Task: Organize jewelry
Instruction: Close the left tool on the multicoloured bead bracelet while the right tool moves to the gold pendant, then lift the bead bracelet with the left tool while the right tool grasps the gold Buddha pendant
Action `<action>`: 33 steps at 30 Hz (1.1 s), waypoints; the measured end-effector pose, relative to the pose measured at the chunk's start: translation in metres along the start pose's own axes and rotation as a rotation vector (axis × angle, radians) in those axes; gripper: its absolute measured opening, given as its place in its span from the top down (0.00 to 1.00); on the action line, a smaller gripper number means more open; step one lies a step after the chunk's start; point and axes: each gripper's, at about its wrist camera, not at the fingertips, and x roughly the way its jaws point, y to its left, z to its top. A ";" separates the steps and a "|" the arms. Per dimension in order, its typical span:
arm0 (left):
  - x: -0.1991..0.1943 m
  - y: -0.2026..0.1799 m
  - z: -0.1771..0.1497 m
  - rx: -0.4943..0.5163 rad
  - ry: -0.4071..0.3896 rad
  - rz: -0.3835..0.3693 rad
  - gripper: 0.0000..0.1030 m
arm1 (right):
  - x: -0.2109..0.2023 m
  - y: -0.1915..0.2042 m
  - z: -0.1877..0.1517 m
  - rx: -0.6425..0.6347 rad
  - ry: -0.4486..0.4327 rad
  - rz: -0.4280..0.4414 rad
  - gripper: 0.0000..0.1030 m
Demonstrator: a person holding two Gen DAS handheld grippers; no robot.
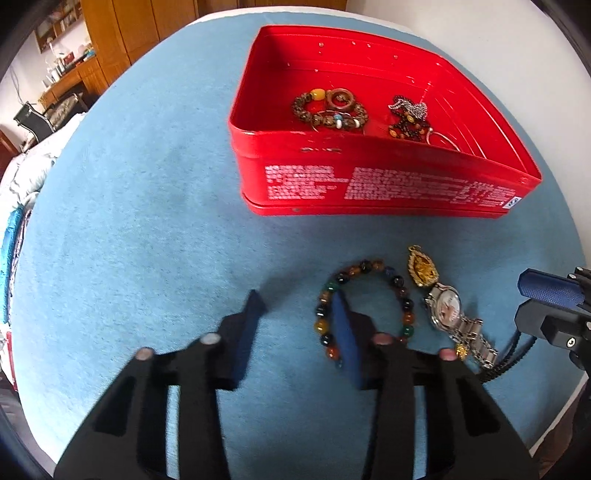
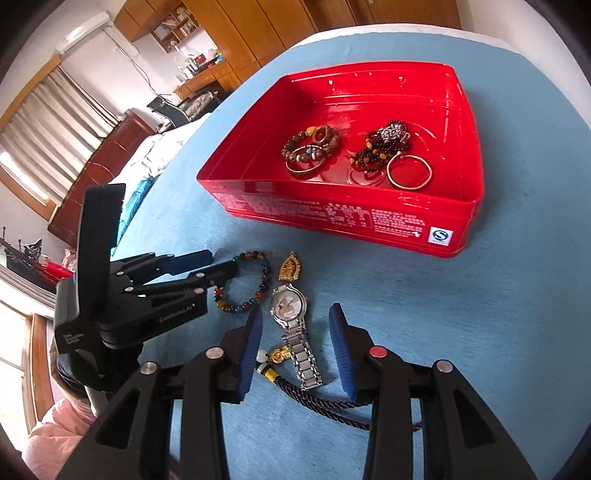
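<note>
A red tin box [image 1: 369,188] [image 2: 332,218] stands on the blue cloth and holds several bracelets and bangles [image 1: 328,109] [image 2: 310,149]. In front of it lie a multicoloured bead bracelet [image 1: 369,267] [image 2: 258,258], a gold pendant [image 1: 422,266] [image 2: 290,267] and a silver watch [image 1: 448,308] [image 2: 290,306]. My left gripper [image 1: 297,306] [image 2: 218,264] is open and empty, its right finger over the bead bracelet's left side. My right gripper [image 2: 295,319] is open and empty, its fingers either side of the watch strap; one finger shows in the left wrist view [image 1: 546,288].
A dark braided cord with a gold charm [image 2: 280,356] lies beside the watch strap. The blue cloth [image 1: 129,221] covers a round table. Wooden cabinets [image 2: 240,33], a bed and a curtained window stand beyond the table's left edge.
</note>
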 end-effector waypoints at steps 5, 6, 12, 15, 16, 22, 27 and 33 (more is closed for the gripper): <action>0.002 0.009 0.004 -0.021 -0.013 -0.007 0.94 | 0.010 0.005 0.008 -0.006 0.020 0.003 0.61; 0.002 0.013 0.006 -0.036 -0.013 -0.027 0.94 | 0.013 0.007 0.010 -0.010 0.027 0.003 0.61; -0.002 0.028 0.007 -0.075 -0.027 -0.075 0.94 | 0.039 0.017 0.025 -0.024 0.081 -0.019 0.61; -0.002 0.034 0.008 -0.082 -0.031 -0.091 0.94 | 0.052 0.022 0.033 -0.031 0.105 -0.039 0.63; -0.001 0.035 0.009 -0.082 -0.030 -0.096 0.94 | 0.056 0.022 0.033 -0.034 0.110 -0.050 0.64; 0.001 0.038 0.010 -0.081 -0.031 -0.120 0.94 | 0.071 0.021 0.041 -0.042 0.139 -0.098 0.65; 0.005 0.035 0.015 -0.080 -0.034 -0.126 0.94 | 0.078 0.027 0.041 -0.080 0.139 -0.141 0.70; 0.007 0.031 0.019 -0.078 -0.038 -0.126 0.94 | 0.077 0.028 0.036 -0.114 0.115 -0.189 0.81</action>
